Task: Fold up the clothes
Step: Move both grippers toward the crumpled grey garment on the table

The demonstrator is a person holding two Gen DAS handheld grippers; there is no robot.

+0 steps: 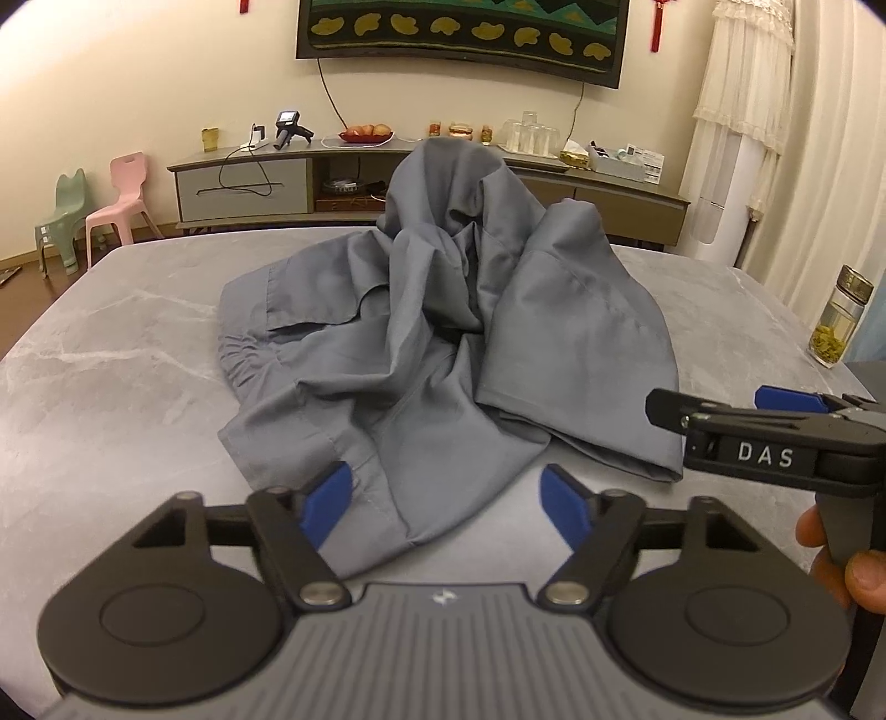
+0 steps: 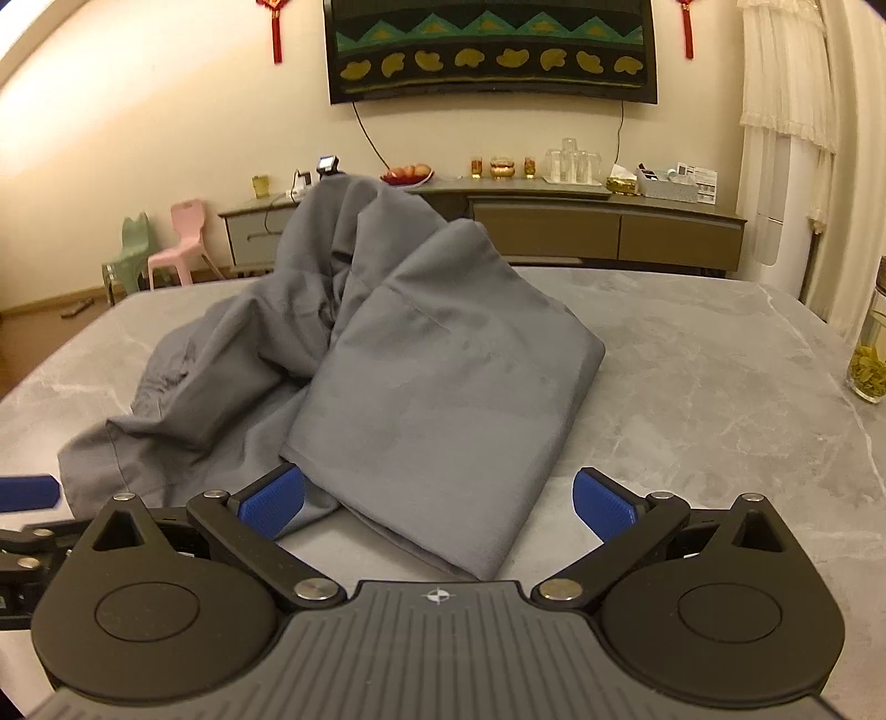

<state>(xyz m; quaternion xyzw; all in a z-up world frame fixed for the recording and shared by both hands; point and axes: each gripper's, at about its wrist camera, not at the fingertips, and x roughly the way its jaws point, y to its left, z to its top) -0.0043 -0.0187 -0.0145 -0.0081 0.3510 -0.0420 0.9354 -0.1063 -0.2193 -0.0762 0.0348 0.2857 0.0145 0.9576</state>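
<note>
Grey garment [image 1: 443, 332] crumpled on worktop [image 1: 111, 360], hems straight ahead of both grippers [image 1: 448, 498] [image 2: 437, 498], fingers spread, holding nothing

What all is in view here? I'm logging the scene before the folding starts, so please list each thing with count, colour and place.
Garment: one, grey-blue, crumpled in a heap mid-table.
Table: one, grey marble pattern, under the garment.
Glass bottle: one, clear with yellow-green contents, table's right edge.
Child chairs: two, one pink and one pale green, on the floor at far left.
Sideboard: one, brown and grey, along the back wall.
Fruit plate: one, red, on the sideboard.
Upturned glasses: a cluster, clear, on the sideboard.
Wall hanging: one, black with green and yellow, above the sideboard.
Curtain: white, far right.
Left gripper: black with blue pads, open at the garment's near hem.
Right gripper: same colours, open at the folded near corner.
</note>
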